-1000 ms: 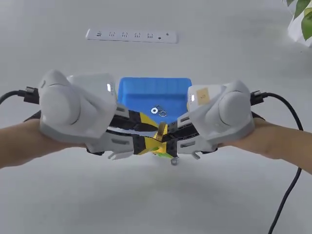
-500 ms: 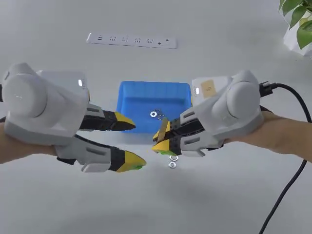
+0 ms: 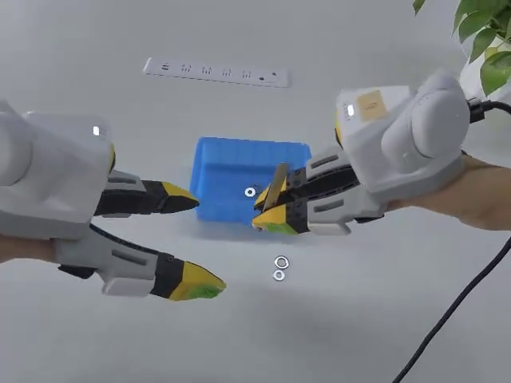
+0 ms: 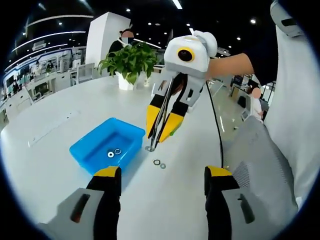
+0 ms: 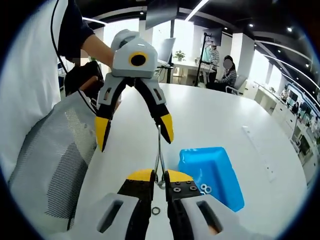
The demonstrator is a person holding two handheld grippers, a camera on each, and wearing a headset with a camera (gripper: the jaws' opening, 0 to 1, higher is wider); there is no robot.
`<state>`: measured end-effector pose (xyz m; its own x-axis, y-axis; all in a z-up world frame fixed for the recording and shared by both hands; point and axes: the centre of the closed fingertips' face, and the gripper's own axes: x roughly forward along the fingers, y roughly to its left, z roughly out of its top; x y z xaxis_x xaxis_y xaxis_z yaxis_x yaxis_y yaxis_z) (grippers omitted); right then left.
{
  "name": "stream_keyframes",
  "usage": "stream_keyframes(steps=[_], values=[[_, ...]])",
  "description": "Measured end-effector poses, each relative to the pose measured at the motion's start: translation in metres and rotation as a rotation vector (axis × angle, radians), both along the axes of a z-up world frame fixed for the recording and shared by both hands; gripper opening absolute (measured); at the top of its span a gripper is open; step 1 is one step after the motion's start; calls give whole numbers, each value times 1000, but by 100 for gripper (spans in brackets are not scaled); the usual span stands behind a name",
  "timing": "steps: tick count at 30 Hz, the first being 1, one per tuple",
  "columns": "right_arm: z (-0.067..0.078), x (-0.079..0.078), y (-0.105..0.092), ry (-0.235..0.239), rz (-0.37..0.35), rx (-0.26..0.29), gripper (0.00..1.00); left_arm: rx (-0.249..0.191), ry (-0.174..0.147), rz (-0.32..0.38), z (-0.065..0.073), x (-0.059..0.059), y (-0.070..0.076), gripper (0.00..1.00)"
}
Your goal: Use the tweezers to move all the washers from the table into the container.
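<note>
Head view: the left gripper [image 3: 200,242] is at the left, its jaws spread and empty. The right gripper [image 3: 267,214] clamps the tweezers [image 3: 277,185] over the near edge of the blue container [image 3: 231,171].

Left gripper view: two washers [image 4: 110,154] lie inside the container, and two loose washers [image 4: 156,162] wait on the table [image 4: 60,125] just near it.

Right gripper view: the jaws pinch the tweezers; I cannot tell if their tips carry anything. The task looks about half done.

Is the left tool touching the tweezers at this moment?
Apart. The head view shows a wide gap between the open left tool and the tweezers, which the right tool grips.
</note>
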<state>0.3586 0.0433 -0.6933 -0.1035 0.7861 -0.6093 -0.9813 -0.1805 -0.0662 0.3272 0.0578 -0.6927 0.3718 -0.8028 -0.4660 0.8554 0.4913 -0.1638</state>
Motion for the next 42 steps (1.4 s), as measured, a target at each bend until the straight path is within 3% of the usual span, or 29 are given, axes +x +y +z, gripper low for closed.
stream_keyframes(steps=[2,6,12,20,25,31,42], values=[[6,1,-1,-4,1,4,9,-26,-11,8,3,1,-1,78],[15,7,-3,-16,2,3,9,-47,4,22,3,1,0,83],[24,20,-2,-43,-11,11,10,-72,-9,56,6,4,8,83],[27,66,1,-65,-108,39,10,-88,-31,91,11,4,19,90],[15,90,4,-64,-150,30,10,-111,-51,107,15,7,22,92],[-10,102,6,-54,-162,-12,10,-123,-53,144,14,14,28,94],[-50,102,1,-25,-170,-81,10,-118,-51,171,12,21,38,98]])
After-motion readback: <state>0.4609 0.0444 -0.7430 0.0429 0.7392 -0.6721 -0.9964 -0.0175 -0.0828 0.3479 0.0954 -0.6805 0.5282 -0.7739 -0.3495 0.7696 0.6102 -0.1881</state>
